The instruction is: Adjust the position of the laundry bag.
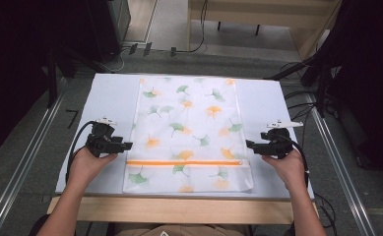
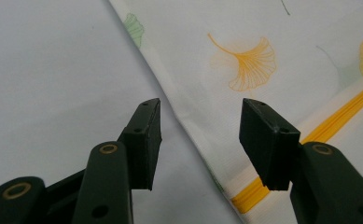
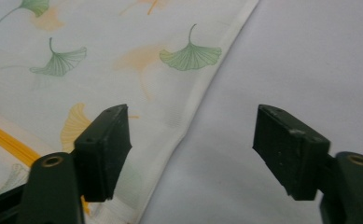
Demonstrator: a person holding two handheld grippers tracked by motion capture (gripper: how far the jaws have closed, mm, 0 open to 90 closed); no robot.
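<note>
On pale tabletop (image 1: 110, 98), leaf-print cloth (image 1: 189, 128); dark room

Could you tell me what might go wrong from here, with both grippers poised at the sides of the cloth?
The flat white cloth with green and orange leaf prints hugs the pale table cover, so the open left gripper and open right gripper, each straddling an edge, may slide over it or pinch the cover too. Uneven grips could skew its orange stripe.
</note>
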